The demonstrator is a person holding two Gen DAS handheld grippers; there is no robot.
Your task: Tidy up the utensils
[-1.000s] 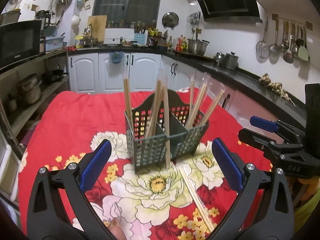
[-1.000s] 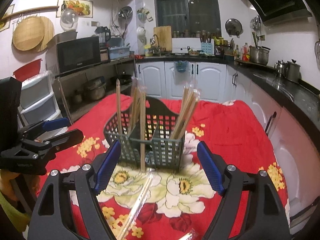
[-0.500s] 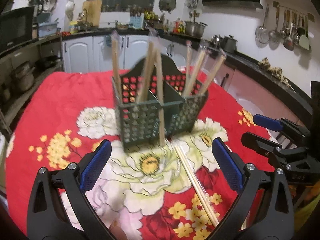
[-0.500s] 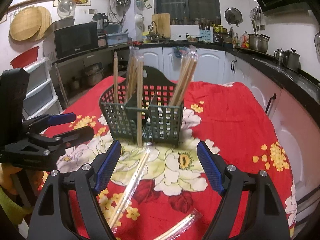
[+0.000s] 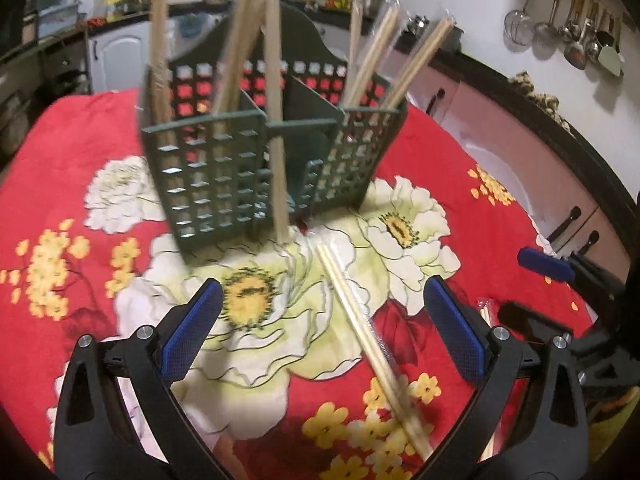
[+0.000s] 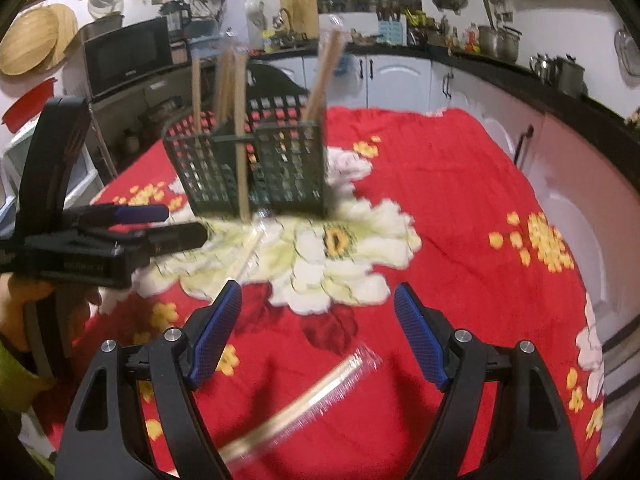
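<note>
Red cloth (image 5: 60, 128) w/ white-yellow flowers; dark green basket (image 5: 224, 168); blue pads (image 6: 214, 334) on black tongs

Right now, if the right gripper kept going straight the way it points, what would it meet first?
Probably the wrapped chopsticks lying on the red flowered cloth: they sit just below and between the open right gripper fingers. Depth is unclear, so it might land on bare cloth just past them. The green basket stands farther off.
</note>
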